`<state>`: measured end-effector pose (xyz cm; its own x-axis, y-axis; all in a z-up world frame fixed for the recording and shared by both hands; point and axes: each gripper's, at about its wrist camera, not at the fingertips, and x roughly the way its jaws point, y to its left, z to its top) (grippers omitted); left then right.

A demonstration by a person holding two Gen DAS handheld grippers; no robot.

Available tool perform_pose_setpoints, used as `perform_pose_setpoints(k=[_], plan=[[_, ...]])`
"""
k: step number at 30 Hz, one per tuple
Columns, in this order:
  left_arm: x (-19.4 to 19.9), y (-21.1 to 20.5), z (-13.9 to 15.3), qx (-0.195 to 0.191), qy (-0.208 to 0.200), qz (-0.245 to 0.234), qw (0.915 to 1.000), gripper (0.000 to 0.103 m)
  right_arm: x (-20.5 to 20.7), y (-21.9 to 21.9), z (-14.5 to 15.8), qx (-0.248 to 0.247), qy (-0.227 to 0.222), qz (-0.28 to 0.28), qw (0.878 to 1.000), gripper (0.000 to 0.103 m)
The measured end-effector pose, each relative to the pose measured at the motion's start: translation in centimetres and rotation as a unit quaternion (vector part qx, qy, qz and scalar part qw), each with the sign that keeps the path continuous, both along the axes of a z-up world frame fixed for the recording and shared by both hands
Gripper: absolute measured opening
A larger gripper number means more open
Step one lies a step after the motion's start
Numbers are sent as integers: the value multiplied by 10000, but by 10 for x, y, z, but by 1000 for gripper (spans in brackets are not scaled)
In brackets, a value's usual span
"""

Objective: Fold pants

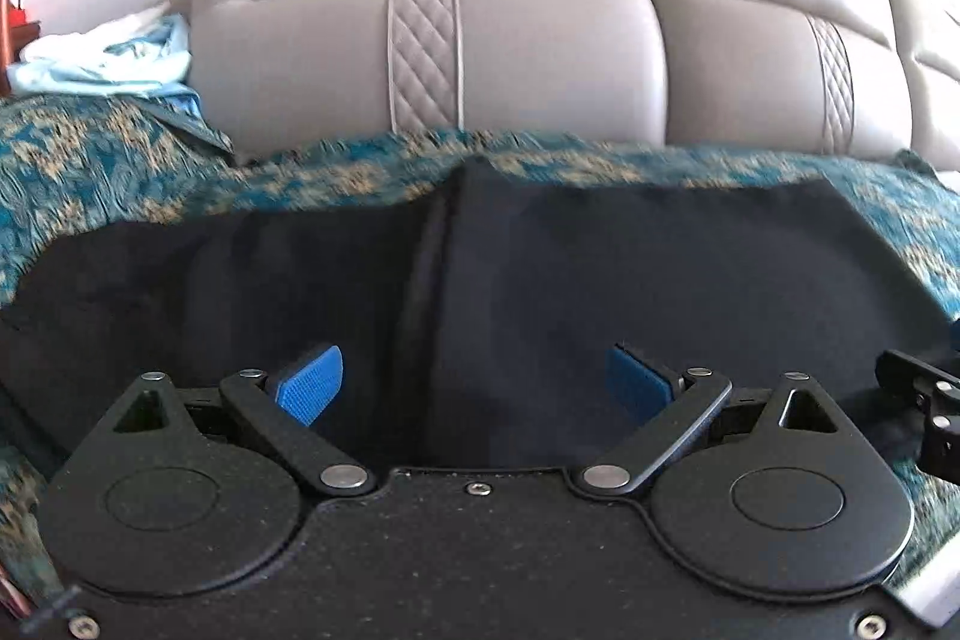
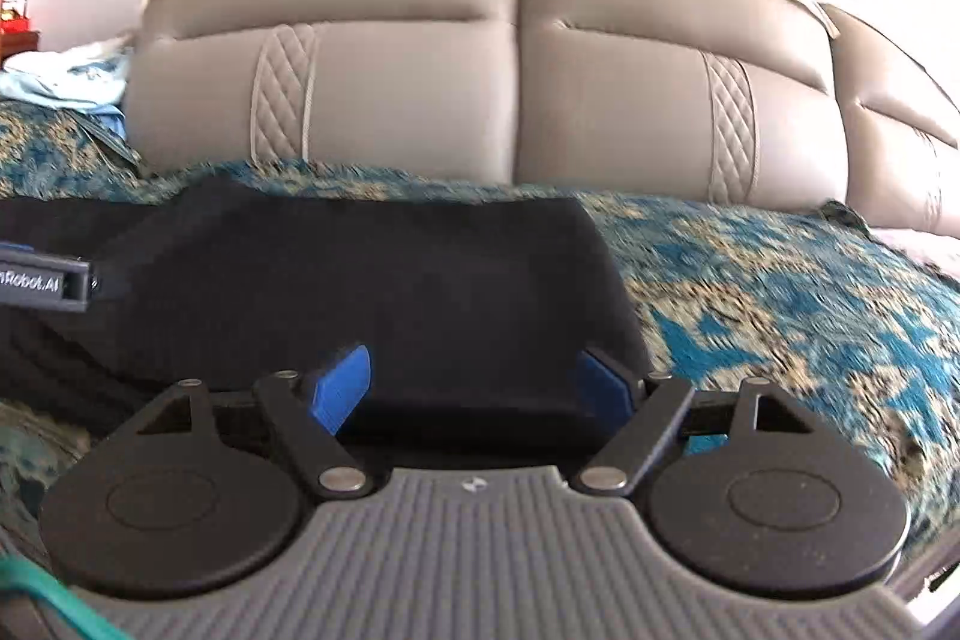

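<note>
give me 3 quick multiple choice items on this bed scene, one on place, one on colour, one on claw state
1. Where do the dark pants lie?
A. on the patterned bedspread
B. on the floor
C. over the headboard

2. What colour are the claw pads?
A. red
B. blue
C. white

3. How do both claws stand?
A. shut on the pants
B. open
C. out of view

Key: 1 A, teal and gold spread shows around the pants. 2 B, blue pads in both wrist views. 3 B, left claw and right claw show wide gaps, nothing pinched.
</note>
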<state>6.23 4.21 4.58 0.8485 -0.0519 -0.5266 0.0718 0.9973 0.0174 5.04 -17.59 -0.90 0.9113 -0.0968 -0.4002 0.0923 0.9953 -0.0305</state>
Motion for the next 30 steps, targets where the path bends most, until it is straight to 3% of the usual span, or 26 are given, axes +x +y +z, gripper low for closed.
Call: perform_pose_setpoints(k=[8, 18, 23, 28, 30], plan=[[-5, -7, -15, 42, 176, 120, 9998, 96, 0, -2, -13, -258, 108, -48, 9996, 88], [-9, -5, -23, -18, -1, 163, 9999, 102, 10, -8, -18, 1, 149, -169, 9997, 95], [-9, 1, -19, -127, 101, 209, 9996, 102, 9, -5, -15, -38, 133, -225, 9997, 95], [-19, 32, -11, -505, -45, 683, 9964, 102, 5, 10, -3, -225, -305, -186, 9991, 98], [-22, 51, -8, -601, -87, 909, 9940, 102, 6, 21, 2, -368, -481, -30, 9982, 103]])
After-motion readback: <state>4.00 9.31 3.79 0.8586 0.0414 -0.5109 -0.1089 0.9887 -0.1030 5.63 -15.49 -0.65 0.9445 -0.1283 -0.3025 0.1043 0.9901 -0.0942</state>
